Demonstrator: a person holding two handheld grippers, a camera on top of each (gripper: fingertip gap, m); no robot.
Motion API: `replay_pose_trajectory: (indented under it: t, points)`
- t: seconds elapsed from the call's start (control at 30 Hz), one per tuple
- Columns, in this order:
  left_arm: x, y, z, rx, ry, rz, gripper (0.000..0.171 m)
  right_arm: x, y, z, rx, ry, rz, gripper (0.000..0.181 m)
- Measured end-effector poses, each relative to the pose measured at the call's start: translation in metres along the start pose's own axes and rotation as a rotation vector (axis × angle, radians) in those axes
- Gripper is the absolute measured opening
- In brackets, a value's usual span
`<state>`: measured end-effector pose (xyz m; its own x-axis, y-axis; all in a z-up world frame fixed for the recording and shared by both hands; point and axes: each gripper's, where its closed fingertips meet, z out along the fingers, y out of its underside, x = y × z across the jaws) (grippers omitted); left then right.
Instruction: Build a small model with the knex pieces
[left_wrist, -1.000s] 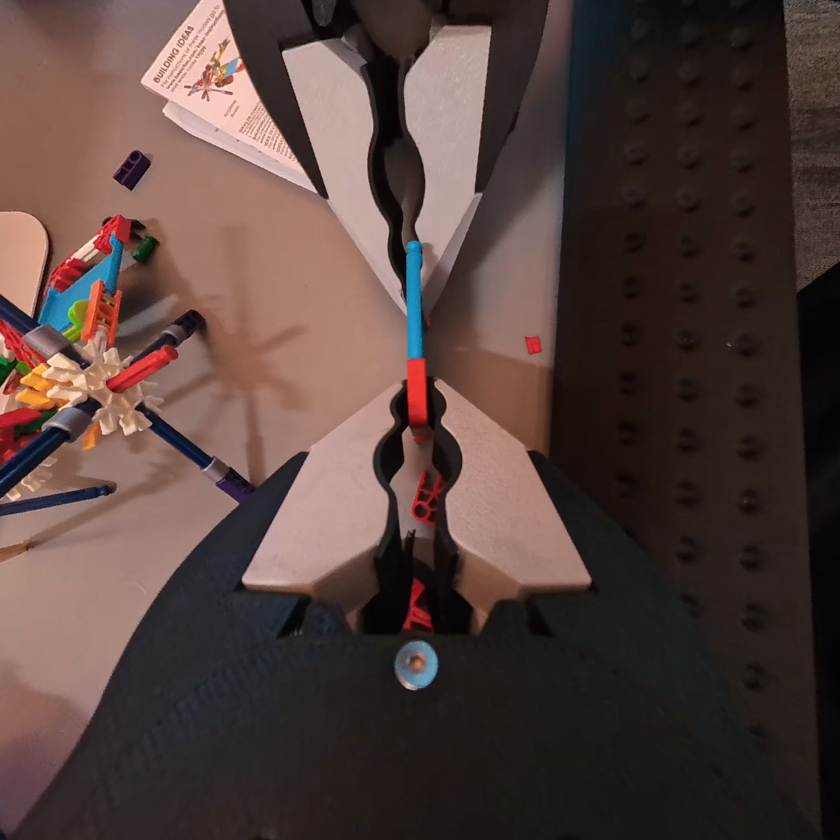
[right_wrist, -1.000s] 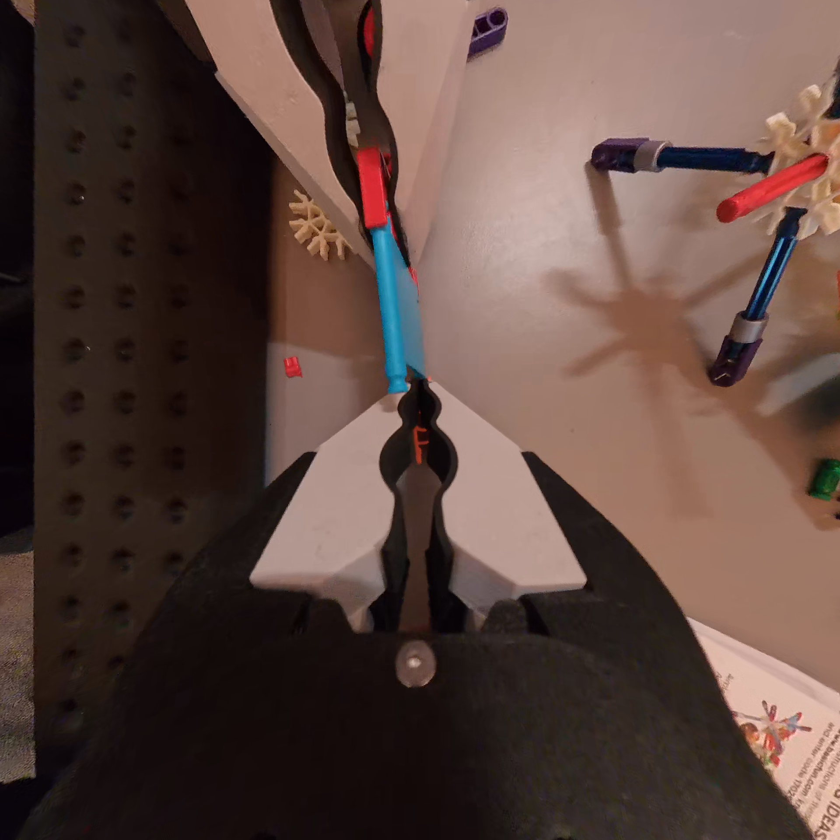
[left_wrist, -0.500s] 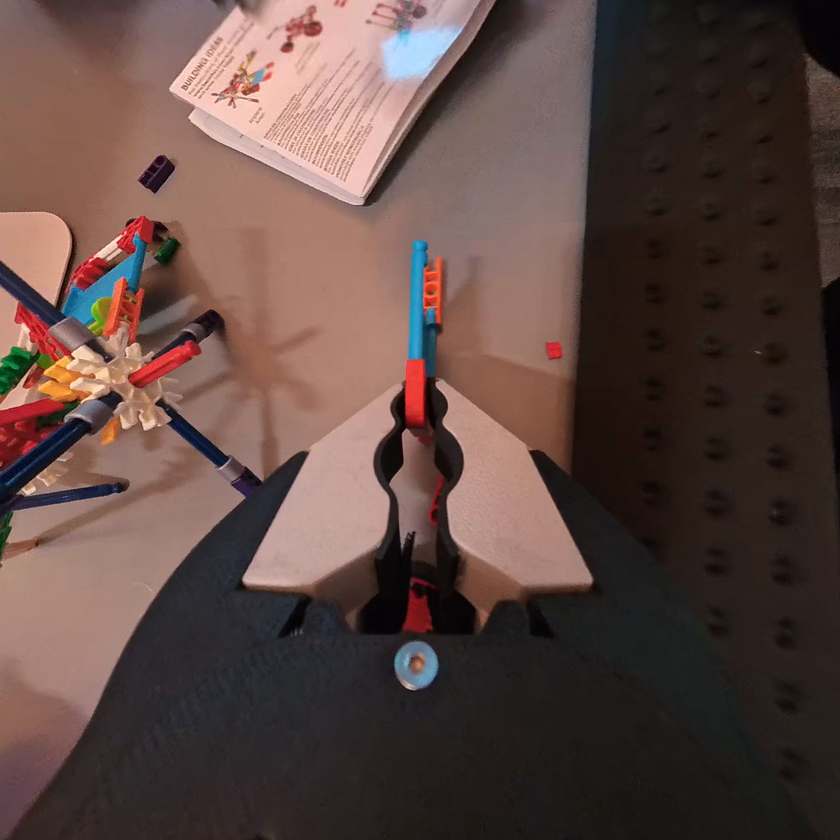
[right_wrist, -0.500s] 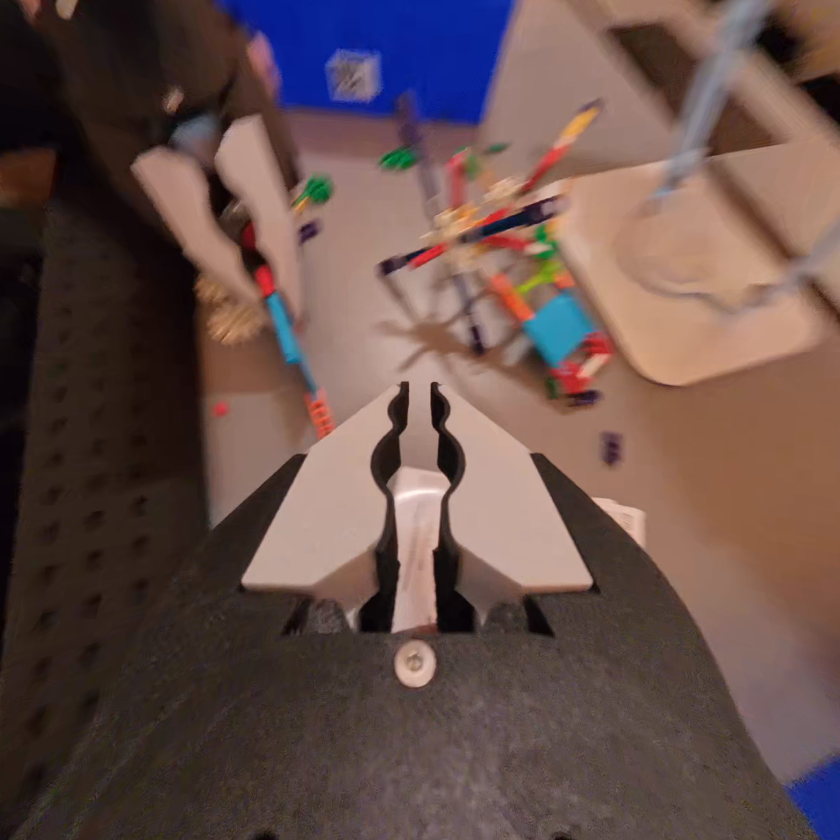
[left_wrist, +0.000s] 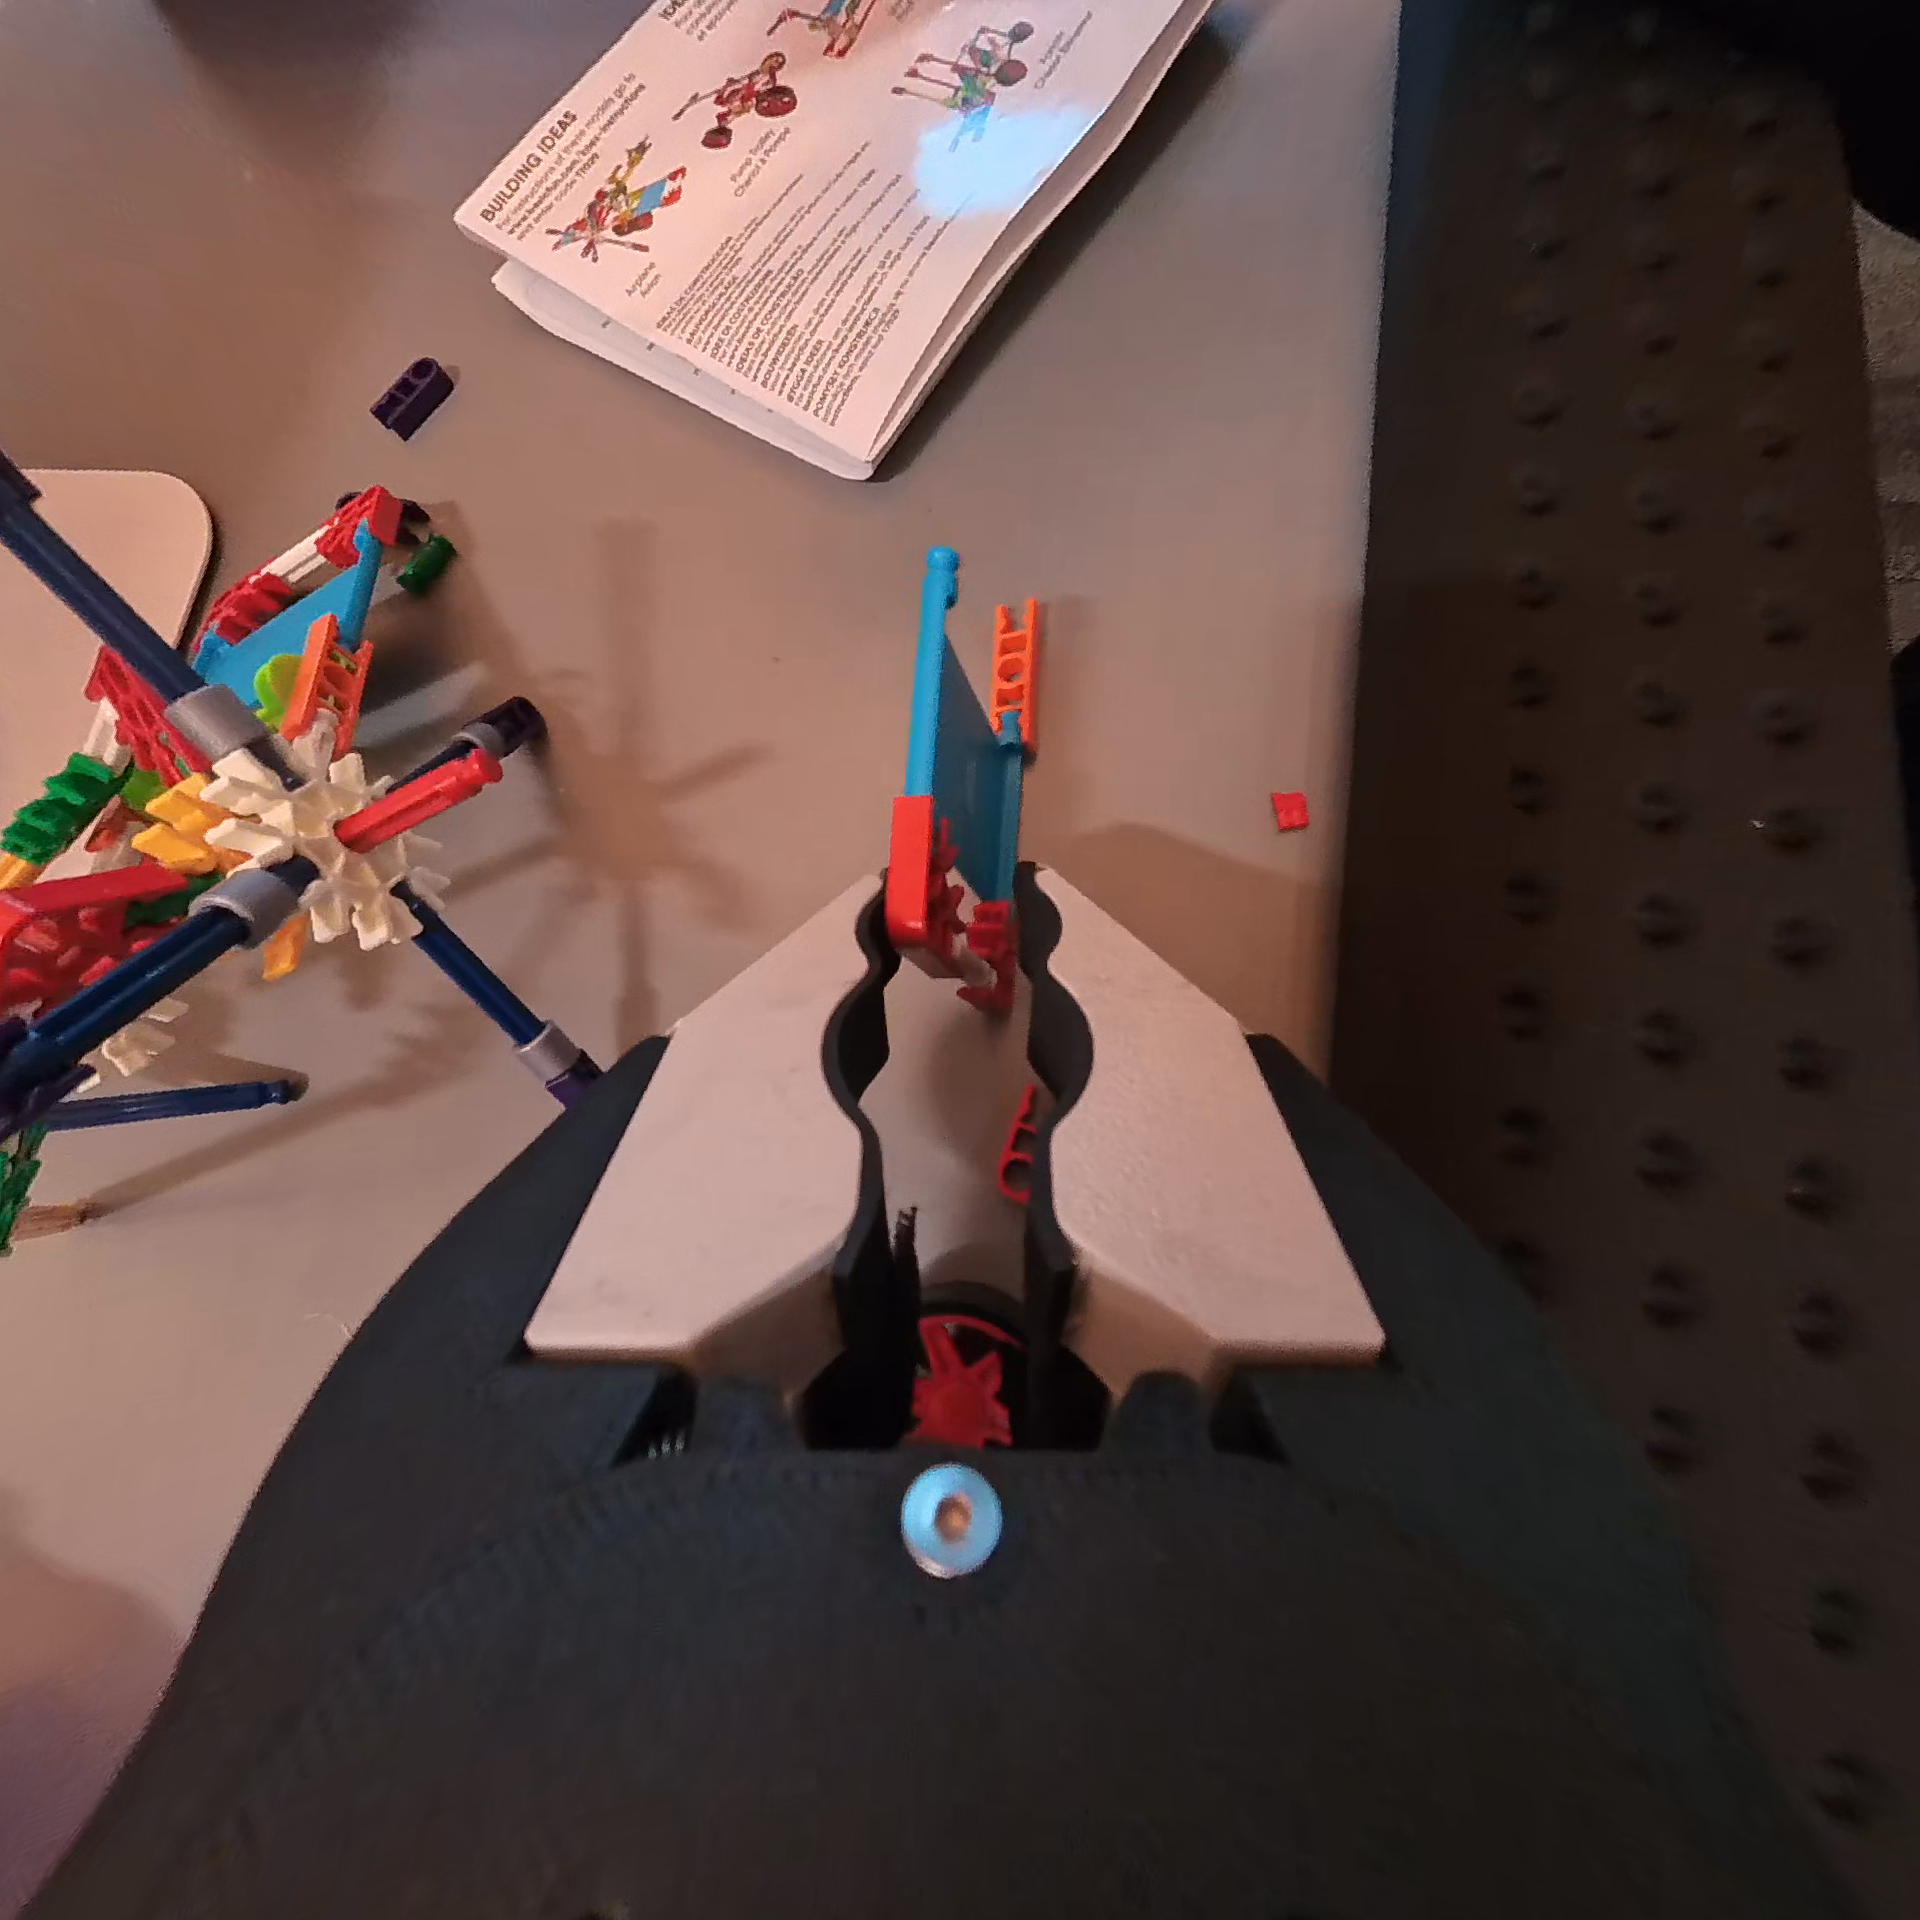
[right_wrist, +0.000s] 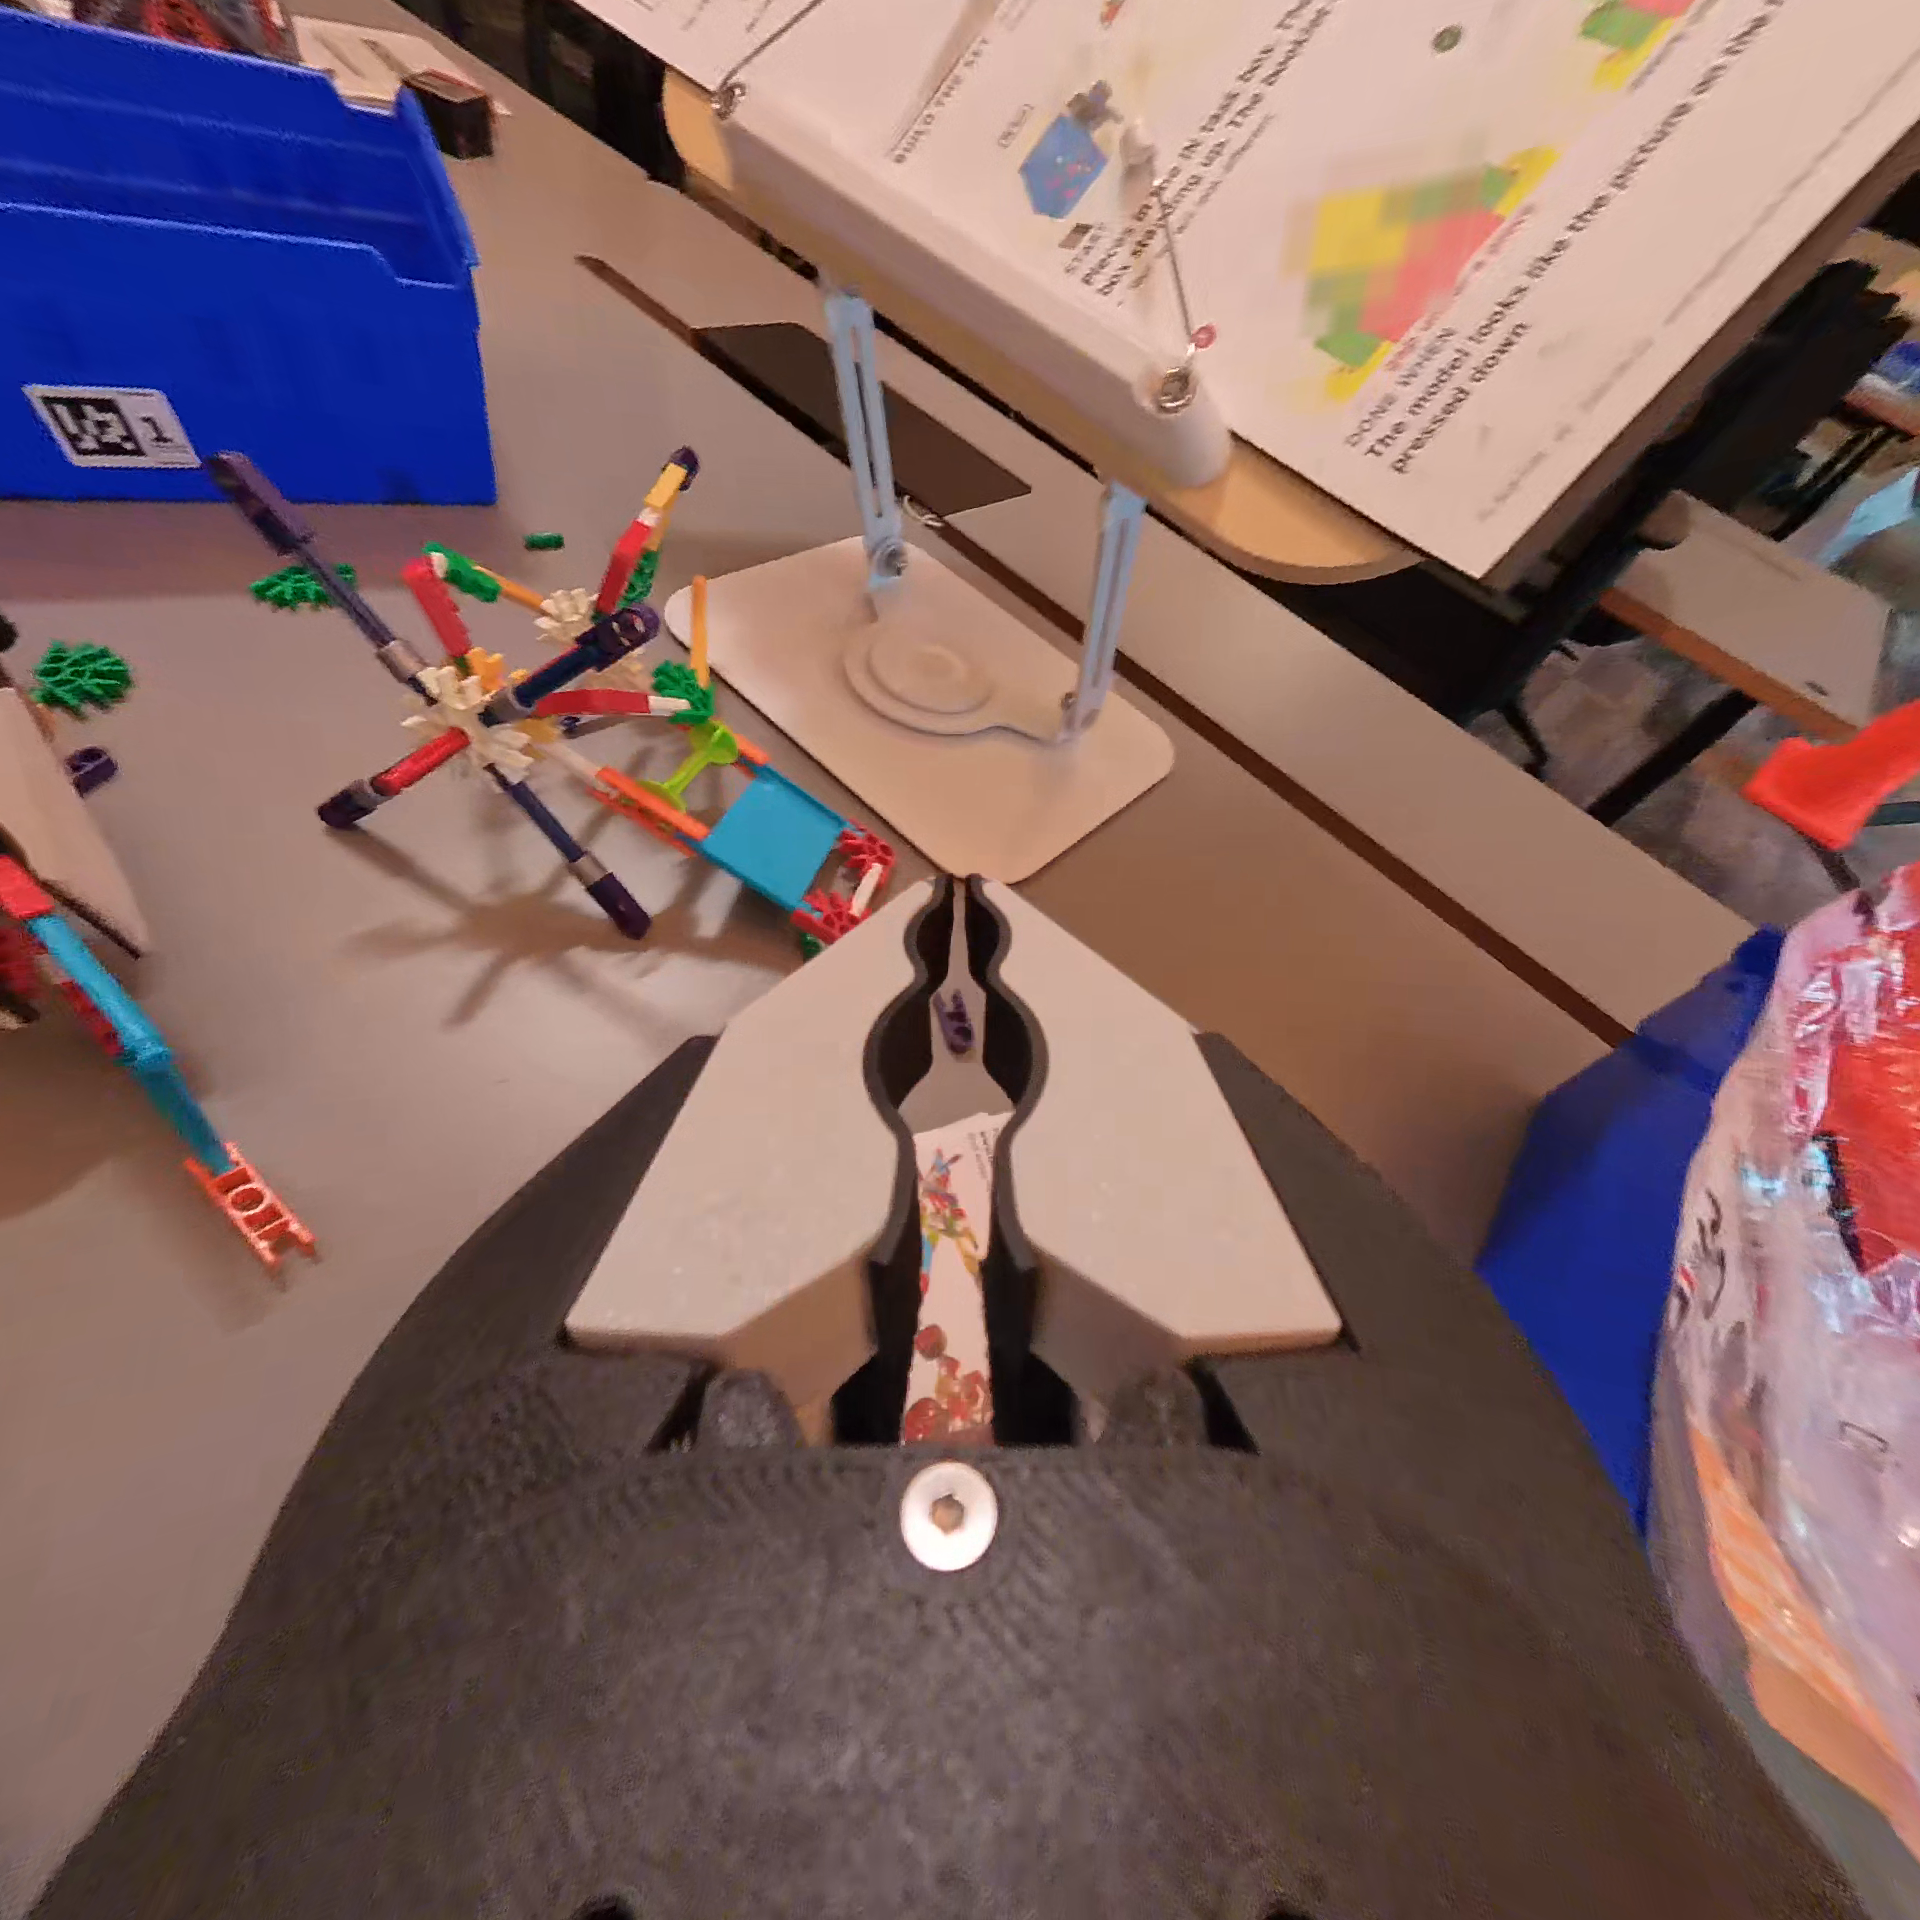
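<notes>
**Left gripper clamped on a small blue-panel piece, right gripper empty**

The left gripper (left_wrist: 956, 883) is clenched on the blue-panel piece (left_wrist: 961, 748). Its jaws stand part-way apart and pinch the red connector (left_wrist: 914, 873) at the piece's near end. The thin blue panel runs forward from the tips to an orange connector (left_wrist: 1015, 670) at its far end. In the right wrist view that far end looks to be down at the worktop (left_wrist: 727, 520), near the edge that meets the dark perforated board (left_wrist: 1662, 935).

By its look the piece is light, hard plastic held together by snap-fits. The panel is likely to flex or pop loose if squeezed across its face. The chunky red connector is the sounder place to grip, though smooth enough to swivel between the pads.

A tiny red chip (left_wrist: 1289, 809) lies just beside that edge. The spoked rod model (left_wrist: 291, 810) stands toward the opposite side, and a loose purple piece (left_wrist: 414, 397) and a booklet (left_wrist: 831, 208) lie farther off.

The right gripper (right_wrist: 958, 883) is closed almost tip to tip and holds nothing. It hovers above the booklet. Beyond it are a white stand (right_wrist: 935, 727) carrying a printed sheet, and a blue bin (right_wrist: 229, 291) at the far corner. A plastic bag (right_wrist: 1818, 1247) sits close on its right
</notes>
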<state>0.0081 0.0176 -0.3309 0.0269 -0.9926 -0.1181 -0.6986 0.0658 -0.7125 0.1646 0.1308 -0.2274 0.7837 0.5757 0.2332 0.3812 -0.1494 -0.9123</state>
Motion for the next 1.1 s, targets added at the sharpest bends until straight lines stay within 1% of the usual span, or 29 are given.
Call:
replay_pose_trajectory:
  t: [0.1,0.17,0.23,0.3,0.4,0.7,0.8,0.93,1.1]
  points:
    - [-0.002,0.002,0.001,-0.001,-0.012,0.014,0.016,0.004,0.001,0.000,0.007,0.011,0.008,0.000]
    - [-0.003,0.001,0.001,0.006,-0.028,0.035,0.007,0.005,0.003,0.002,-0.005,0.028,-0.009,0.000]
    - [-0.004,0.000,0.001,0.012,-0.042,0.061,0.004,0.003,0.005,0.005,-0.017,0.024,-0.018,0.000]
    - [-0.010,-0.002,0.000,0.014,-0.095,0.104,0.004,0.002,0.006,0.007,-0.023,0.023,-0.027,0.000]
    - [-0.008,-0.003,0.001,0.021,-0.095,0.134,0.004,0.001,0.007,0.008,-0.028,0.026,-0.037,0.000]
    - [-0.012,-0.003,0.004,0.011,-0.163,0.216,0.004,0.008,0.004,0.006,-0.003,0.057,-0.023,0.001]
    - [-0.020,-0.002,0.003,-0.014,-0.237,0.294,0.004,0.007,0.005,0.007,-0.007,0.057,-0.024,0.001]
    - [-0.019,0.002,0.006,-0.051,-0.272,0.385,0.004,0.003,0.007,0.011,-0.021,0.044,-0.040,0.002]
    - [-0.024,0.003,0.005,-0.059,-0.308,0.408,0.004,0.002,0.007,0.012,-0.023,0.042,-0.044,0.001]
